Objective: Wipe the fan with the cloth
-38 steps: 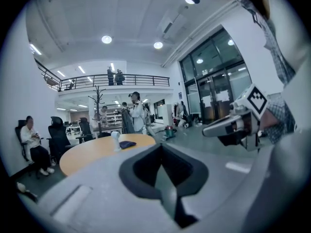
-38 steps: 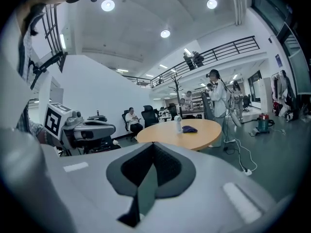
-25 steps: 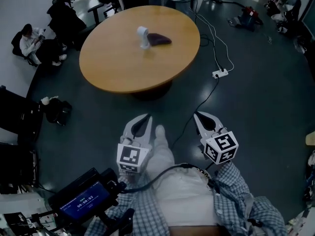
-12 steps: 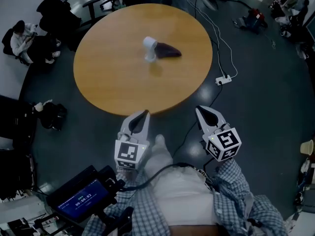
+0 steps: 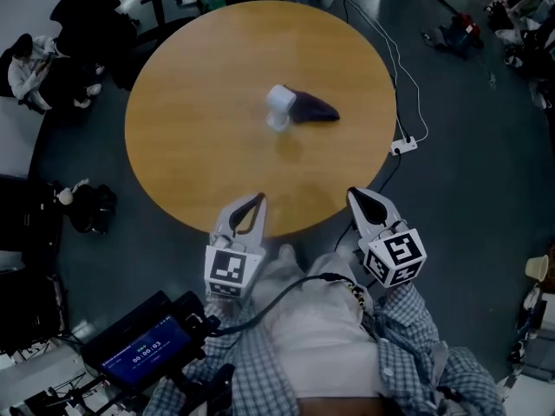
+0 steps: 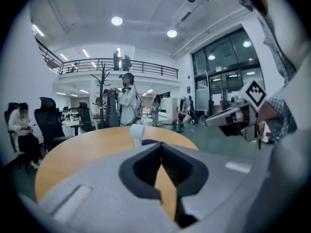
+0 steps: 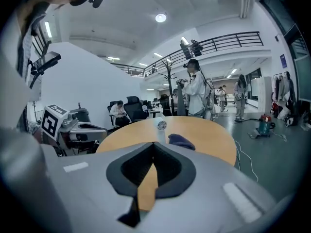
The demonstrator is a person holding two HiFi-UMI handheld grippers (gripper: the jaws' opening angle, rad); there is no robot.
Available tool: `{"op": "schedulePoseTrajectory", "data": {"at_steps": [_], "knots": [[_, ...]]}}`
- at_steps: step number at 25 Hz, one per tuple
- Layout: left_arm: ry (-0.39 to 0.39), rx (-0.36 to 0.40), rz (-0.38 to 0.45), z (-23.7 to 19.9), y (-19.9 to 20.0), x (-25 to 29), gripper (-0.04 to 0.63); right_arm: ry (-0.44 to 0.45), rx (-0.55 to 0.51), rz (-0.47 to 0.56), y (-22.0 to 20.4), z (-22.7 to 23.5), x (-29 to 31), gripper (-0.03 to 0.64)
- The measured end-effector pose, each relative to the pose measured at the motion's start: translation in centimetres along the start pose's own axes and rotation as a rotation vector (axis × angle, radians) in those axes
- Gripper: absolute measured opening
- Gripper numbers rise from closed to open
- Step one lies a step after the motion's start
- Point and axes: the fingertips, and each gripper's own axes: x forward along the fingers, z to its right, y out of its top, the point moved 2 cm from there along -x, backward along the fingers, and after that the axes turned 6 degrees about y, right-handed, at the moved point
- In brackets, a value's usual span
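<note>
Table (image 5: pixel 199 120) nearer; fan (image 5: pixel 279 107), cloth (image 5: pixel 314 108) mid-table; power strip (image 5: pixel 403 146) floor right.

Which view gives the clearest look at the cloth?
The head view: the cloth lies whole and unblocked beside the fan. The right gripper view shows it small and low; the left gripper view shows only a sliver.

Left tongs (image 5: pixel 257 199) closed, empty; right tongs (image 5: pixel 355 195) closed, empty; side by side.

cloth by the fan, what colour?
Dark purple, plain. The cloth shows best in the head view, lying beside the white fan.
</note>
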Motion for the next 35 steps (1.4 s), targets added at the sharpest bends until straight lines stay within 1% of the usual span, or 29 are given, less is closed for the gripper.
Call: {"op": "schedulePoseTrajectory", "data": {"at_steps": [4,8,11,15,16,18,20,23,26,28,32,35], "knots": [[-0.001,-0.007,-0.012,-0.1,0.2,2.4,0.000,0.007,0.001,-0.035,0.1,2.1,1.0,0.003],[0.013,-0.022,-0.019,-0.3,0.0,4.6,0.000,0.049,0.004,-0.048,0.6,3.8,3.0,0.003],[0.039,-0.033,-0.030,-1.3,0.4,6.1,0.000,0.114,-0.023,-0.076,1.5,4.6,5.4,0.003],[0.123,-0.052,-0.001,-2.4,0.7,8.9,0.000,0.227,-0.087,-0.111,2.2,5.8,7.5,0.003],[0.139,-0.051,0.006,-2.6,0.8,9.8,0.000,0.254,-0.085,-0.115,2.3,6.1,7.9,0.003],[0.155,-0.029,0.008,-2.8,1.0,11.5,0.030,0.293,-0.050,-0.123,2.0,6.9,9.0,0.003],[0.159,-0.013,-0.004,-3.2,0.6,13.0,0.054,0.300,-0.018,-0.131,1.7,7.8,10.4,0.003],[0.151,-0.026,-0.032,-3.7,-0.8,15.2,0.100,0.293,-0.033,-0.145,1.5,9.1,11.8,0.003],[0.138,-0.014,-0.071,-4.7,-2.6,17.0,0.126,0.284,-0.011,-0.148,1.1,9.8,13.2,0.003],[0.131,-0.009,-0.086,-5.5,-3.6,18.3,0.159,0.279,-0.008,-0.165,0.4,10.0,13.8,0.003],[0.109,0.013,-0.103,-6.6,-5.2,21.0,0.217,0.266,0.009,-0.194,-1.5,10.1,14.8,0.003],[0.093,0.025,-0.097,-6.9,-5.6,22.7,0.225,0.258,0.028,-0.204,-2.5,10.1,15.1,0.003]]}}
